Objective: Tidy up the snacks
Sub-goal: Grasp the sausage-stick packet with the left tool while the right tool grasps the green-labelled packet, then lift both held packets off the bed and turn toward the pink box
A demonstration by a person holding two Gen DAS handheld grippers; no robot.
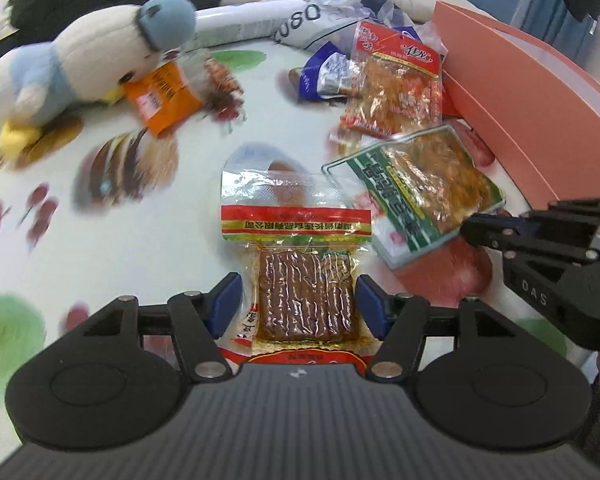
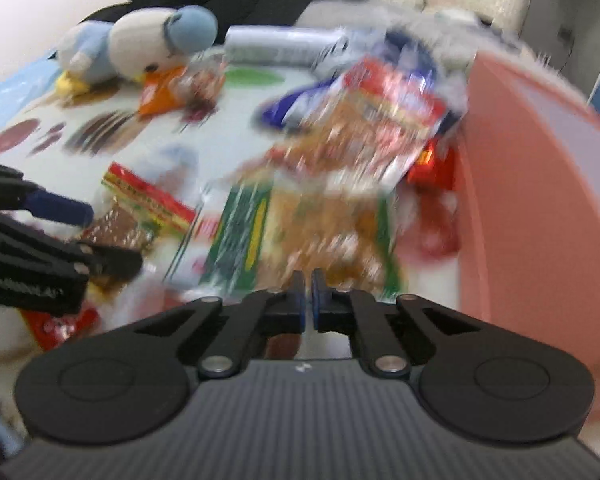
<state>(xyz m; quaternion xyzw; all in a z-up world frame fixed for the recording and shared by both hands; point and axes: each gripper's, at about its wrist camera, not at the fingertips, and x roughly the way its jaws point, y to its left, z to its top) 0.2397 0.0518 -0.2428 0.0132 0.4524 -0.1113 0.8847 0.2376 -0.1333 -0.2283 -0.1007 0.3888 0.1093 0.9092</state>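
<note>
Fruit-print tablecloth (image 1: 148, 216) is showing under my left gripper (image 1: 298, 300), which is pinching the brown tofu packet (image 1: 306, 296); my right gripper (image 2: 308, 300) is pressing together on the green packet's (image 2: 300, 232) edge, which may be slipping free.

Pink box (image 1: 512, 80), blue-and-white plush bird (image 1: 88, 60), fruit-print tablecloth (image 1: 100, 240), green-bordered snack packet (image 1: 416, 188).

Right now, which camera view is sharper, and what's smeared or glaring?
Left wrist view is sharper: the clear packet of brown dried tofu reads crisply with glints on its film, while the white-and-blue plush bird smears. Right wrist view is heavily motion-blurred, especially the green-edged clear snack packet; both bend at the edges.
</note>
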